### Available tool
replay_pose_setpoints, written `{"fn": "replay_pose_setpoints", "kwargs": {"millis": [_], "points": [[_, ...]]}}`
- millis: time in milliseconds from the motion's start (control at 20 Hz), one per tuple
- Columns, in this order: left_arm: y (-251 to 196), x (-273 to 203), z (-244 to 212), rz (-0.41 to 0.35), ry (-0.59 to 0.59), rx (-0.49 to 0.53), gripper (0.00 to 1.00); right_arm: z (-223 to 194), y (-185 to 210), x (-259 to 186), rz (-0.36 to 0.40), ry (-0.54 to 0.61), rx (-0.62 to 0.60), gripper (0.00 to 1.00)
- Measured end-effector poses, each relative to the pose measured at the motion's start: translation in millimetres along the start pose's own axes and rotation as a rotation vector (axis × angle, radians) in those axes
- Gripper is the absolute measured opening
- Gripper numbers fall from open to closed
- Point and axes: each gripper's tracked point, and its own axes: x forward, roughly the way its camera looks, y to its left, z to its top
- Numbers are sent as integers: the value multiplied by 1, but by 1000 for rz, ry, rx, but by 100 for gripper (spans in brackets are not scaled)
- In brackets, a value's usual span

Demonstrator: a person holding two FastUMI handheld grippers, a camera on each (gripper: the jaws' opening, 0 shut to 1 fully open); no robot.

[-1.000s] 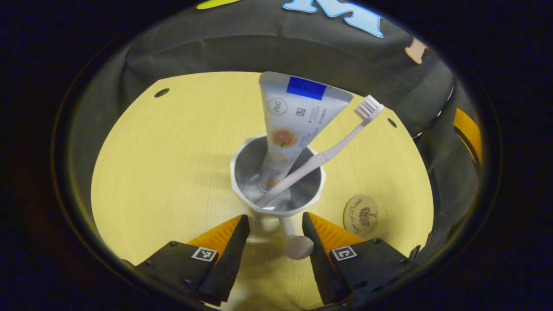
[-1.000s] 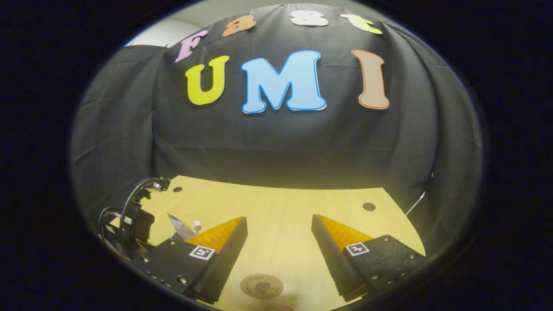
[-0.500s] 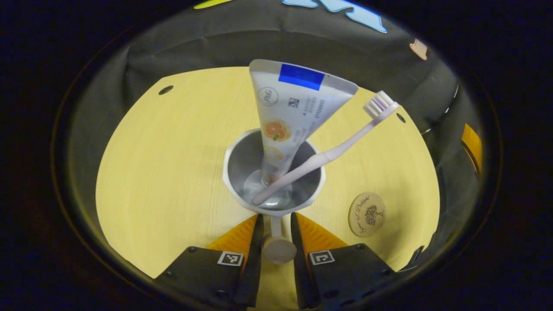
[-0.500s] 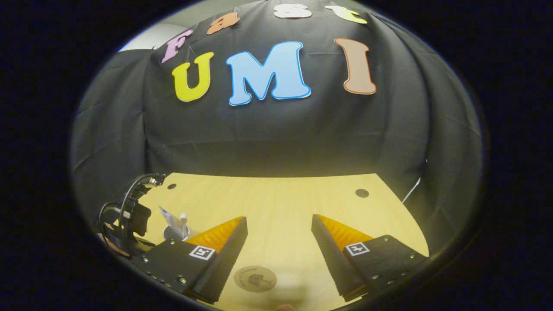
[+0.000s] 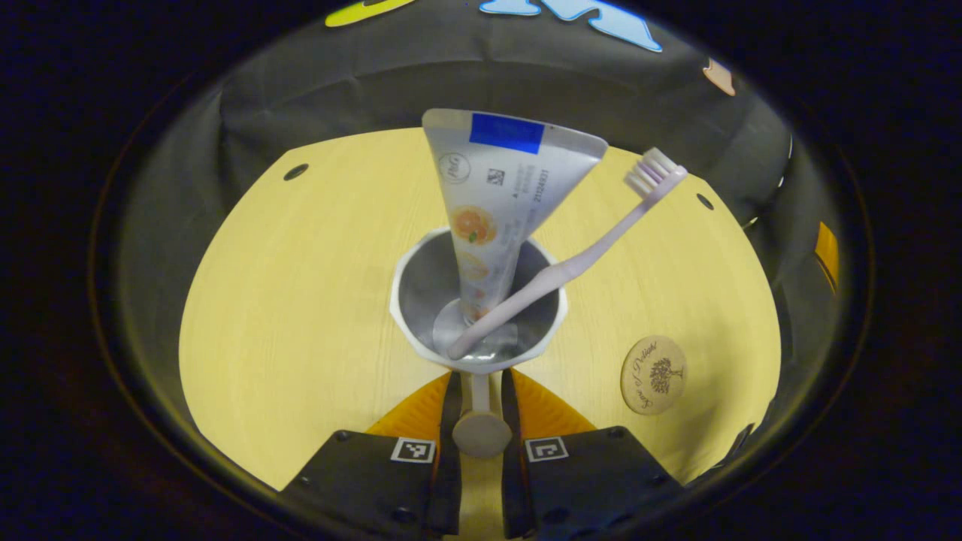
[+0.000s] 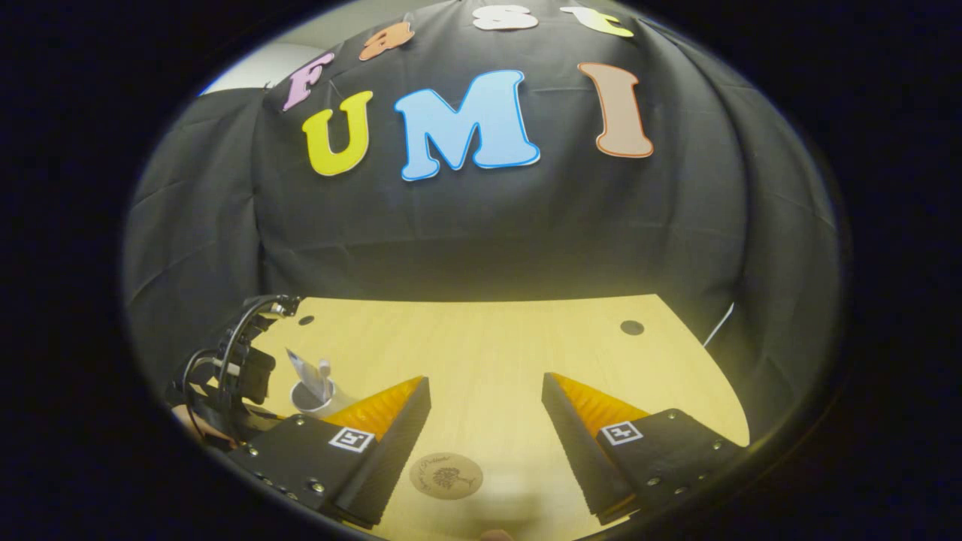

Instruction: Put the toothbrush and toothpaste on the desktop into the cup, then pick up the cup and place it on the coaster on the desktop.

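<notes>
**The cup is being held by its handle**

In the left gripper view, the left gripper [image 5: 479, 421] is squeezing the handle [image 5: 481, 421] of the cup [image 5: 421, 282]. Both fingers are pressing on the handle, one on each side. The cup is sitting in the middle of the table [image 5: 301, 300].

The toothpaste [image 5: 496, 188] is standing in the cup with its wide flat end pointing up. The toothbrush [image 5: 579, 255] is leaning in the cup too, with its bristles sticking up and out to the right. The coaster [image 5: 652, 373] is lying flat on the table, to the right of the cup and not touching it.

In the right gripper view, the right gripper [image 6: 485, 409] is staying wide apart and is holding nothing. The coaster [image 6: 446, 476] is lying on the table between its fingers. Far off on the left, the cup [image 6: 312, 394] is showing with the left gripper [image 6: 233, 376] next to it.
</notes>
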Motion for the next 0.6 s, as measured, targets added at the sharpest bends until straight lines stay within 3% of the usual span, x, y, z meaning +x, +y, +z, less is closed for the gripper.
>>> {"fn": "replay_pose_setpoints", "kwargs": {"millis": [300, 350, 400, 600], "points": [[-9, -2, 6, -39, -38, 7, 29, -1, -11, -6, -13, 1, 22, 94], [-11, -2, 6, -43, -45, 13, 29, -1, -13, -6, -14, 0, 22, 89], [-13, -3, 8, -50, -53, 21, 29, -1, -14, -8, -15, 0, 21, 94], [-27, -6, 8, -85, -60, 39, 29, 0, -21, -15, -17, -10, 16, 94]]}}
